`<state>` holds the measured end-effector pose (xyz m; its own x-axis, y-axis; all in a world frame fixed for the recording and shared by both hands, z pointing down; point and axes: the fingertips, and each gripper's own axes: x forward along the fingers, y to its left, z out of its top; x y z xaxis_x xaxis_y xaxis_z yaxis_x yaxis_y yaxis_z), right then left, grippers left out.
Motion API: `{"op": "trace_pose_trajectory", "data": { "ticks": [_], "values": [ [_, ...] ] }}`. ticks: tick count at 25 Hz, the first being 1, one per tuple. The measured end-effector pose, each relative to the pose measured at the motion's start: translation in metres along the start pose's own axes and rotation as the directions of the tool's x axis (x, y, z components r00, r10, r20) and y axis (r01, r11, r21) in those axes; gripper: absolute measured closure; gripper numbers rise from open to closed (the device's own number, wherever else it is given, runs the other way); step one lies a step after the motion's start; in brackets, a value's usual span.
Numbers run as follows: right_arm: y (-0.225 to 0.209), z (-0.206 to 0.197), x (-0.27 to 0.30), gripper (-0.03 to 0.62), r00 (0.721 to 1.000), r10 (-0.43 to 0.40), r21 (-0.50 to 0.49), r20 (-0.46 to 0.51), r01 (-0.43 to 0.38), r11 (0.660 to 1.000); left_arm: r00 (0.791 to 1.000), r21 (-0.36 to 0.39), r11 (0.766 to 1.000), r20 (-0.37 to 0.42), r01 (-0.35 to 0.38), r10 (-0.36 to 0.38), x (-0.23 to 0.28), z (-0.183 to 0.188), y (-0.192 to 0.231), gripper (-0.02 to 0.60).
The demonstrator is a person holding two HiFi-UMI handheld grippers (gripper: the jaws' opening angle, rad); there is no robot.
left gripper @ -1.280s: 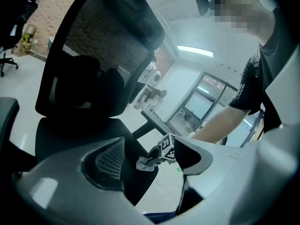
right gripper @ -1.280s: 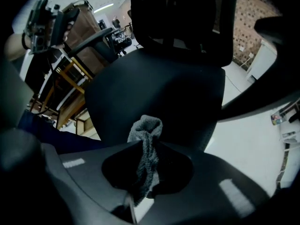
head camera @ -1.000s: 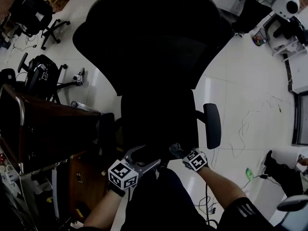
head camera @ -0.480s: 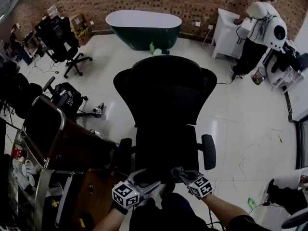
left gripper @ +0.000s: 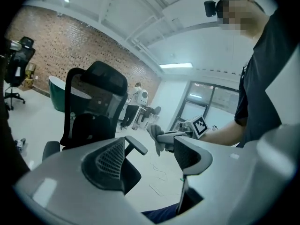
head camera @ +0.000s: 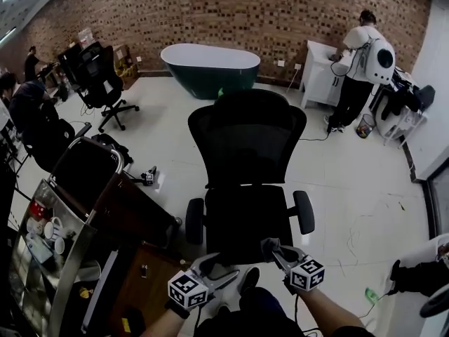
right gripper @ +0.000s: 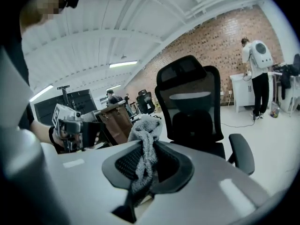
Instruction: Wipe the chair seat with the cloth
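The black mesh office chair (head camera: 245, 142) faces the person, and its seat (head camera: 245, 216) lies at 12 o'clock, just ahead of both tongs. The right tongs (head camera: 275, 250) are clamped on a grey terry cloth (right gripper: 144, 146), pinched through its middle. A bunched wad stands proud of the jaws and a tail hangs below, which puts soft fabric, not bare plastic, out front to meet the seat. The cloth hovers near the seat's front edge, at about 5 o'clock of the seat, and seems clear of it, so wiping looks not yet begun. The left tongs (head camera: 219, 267) sit at the seat's 7 o'clock with jaws wide apart and nothing between them. They are probably kept free to steady the chair should it turn under the stroke. The armrest (head camera: 303, 211) at the seat's 3 o'clock bounds any sideways sweep.
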<state>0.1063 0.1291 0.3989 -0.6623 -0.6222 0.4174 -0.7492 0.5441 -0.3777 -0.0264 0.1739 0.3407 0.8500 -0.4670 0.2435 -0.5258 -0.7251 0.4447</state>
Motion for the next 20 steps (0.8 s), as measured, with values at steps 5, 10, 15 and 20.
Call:
{"op": "trace_pose_trajectory", "data": {
  "ticks": [5, 10, 15, 20],
  "values": [
    [0.066, -0.011, -0.048, 0.543, 0.996, -0.013, 0.040, 0.092, 0.009, 0.999, 0.999, 0.055, 0.998, 0.021, 0.035, -0.037, -0.061, -0.015, -0.049, 0.227],
    [0.130, -0.024, -0.092, 0.543, 0.992, -0.015, 0.034, 0.129, 0.011, 0.999, 0.997, 0.096, 0.993, 0.040, 0.066, -0.070, -0.111, -0.016, -0.089, 0.227],
    [0.168, -0.031, -0.127, 0.543, 0.990, 0.014, 0.011, 0.139, -0.016, 1.000, 0.995, 0.096, 0.993, 0.052, 0.074, -0.079, -0.129, -0.024, -0.123, 0.228],
    [0.176, -0.031, -0.152, 0.545, 0.987, 0.027, -0.012, 0.158, -0.025, 1.000, 0.995, 0.090, 0.994, 0.063, 0.069, -0.075, -0.126, -0.033, -0.140, 0.229]
  ]
}}
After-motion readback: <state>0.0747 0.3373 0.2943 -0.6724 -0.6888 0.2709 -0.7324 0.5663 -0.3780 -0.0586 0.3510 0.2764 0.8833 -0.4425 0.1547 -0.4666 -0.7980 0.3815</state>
